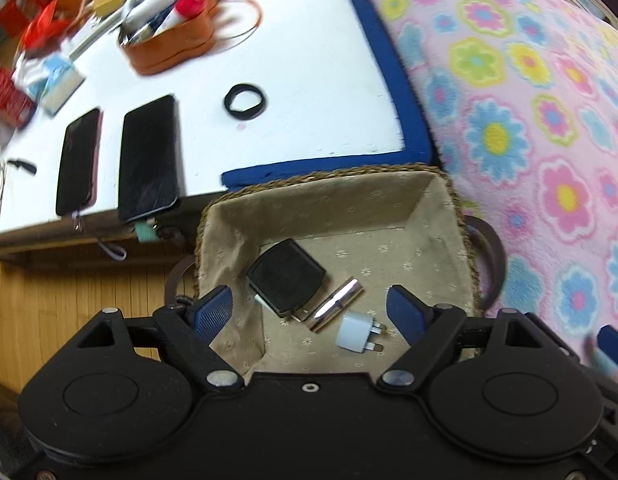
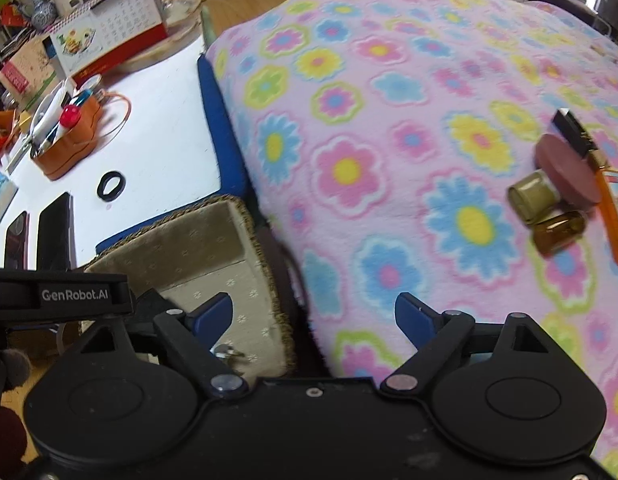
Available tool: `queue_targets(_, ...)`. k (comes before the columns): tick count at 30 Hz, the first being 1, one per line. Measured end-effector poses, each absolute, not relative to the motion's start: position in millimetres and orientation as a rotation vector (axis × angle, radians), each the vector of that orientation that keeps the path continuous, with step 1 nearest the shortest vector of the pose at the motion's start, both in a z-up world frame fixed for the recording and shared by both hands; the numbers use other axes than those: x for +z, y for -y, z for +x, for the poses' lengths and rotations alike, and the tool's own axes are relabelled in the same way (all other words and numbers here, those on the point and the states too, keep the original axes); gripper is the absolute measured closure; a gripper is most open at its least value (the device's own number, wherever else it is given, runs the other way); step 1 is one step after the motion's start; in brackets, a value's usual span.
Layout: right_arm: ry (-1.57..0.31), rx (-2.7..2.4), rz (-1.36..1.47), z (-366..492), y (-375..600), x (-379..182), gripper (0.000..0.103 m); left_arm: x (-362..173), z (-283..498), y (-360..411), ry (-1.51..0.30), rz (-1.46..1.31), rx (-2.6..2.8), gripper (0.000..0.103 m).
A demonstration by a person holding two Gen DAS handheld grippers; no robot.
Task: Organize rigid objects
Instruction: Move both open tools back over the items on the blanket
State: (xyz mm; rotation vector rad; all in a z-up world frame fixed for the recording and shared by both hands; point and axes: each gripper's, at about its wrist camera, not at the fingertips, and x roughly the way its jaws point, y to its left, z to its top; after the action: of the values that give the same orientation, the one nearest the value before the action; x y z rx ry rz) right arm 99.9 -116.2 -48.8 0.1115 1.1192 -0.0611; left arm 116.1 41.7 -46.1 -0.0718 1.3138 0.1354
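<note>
A woven basket [image 1: 465, 224] with a beige lining holds a black square case [image 1: 285, 277], a silver tube [image 1: 336, 304] and a white plug adapter [image 1: 355, 331]. My left gripper [image 1: 309, 312] is open and empty just above the basket. My right gripper [image 2: 314, 316] is open and empty over the basket's right rim [image 2: 261, 240] and the flowered blanket [image 2: 389, 120]. On the blanket at the right lie a brown round disc [image 2: 565, 174], an olive jar [image 2: 531, 195], an amber bottle [image 2: 559, 232], a black stick [image 2: 571, 128] and an orange strip [image 2: 613, 220].
A white table [image 1: 301, 40] with a blue edge holds two black phones [image 1: 149, 160], a black ring [image 1: 245, 102], and an orange organizer [image 1: 169, 40] full of items. Boxes and clutter stand at the far left. The wooden floor [image 1: 69, 292] lies below the table.
</note>
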Motion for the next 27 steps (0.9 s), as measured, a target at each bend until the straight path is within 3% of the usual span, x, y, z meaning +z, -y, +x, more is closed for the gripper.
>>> queue_targets(6,-1.007,-0.118,0.107,72.1,152.4,-30.0,0.001,-33.6,107.9,-13.0,-1.266,-0.012,0.018,0.021)
queue_targets(20,-0.81,-0.409,0.138,-6.5,299.5,-18.2,0.0,-16.7,85.0,57.0,-1.161,0.12,-0.219,0.021)
queue_targets(25,-0.831,-0.539,0.086,-18.6,347.4,-36.9,0.001,-18.7,82.3,81.0,-1.175,0.149,-0.272,0.021)
queue_targets(27,-0.873,-0.553,0.117,-23.6,368.0,-47.9,0.007,-20.0,81.3,89.5,-1.181,0.161,-0.282,0.021)
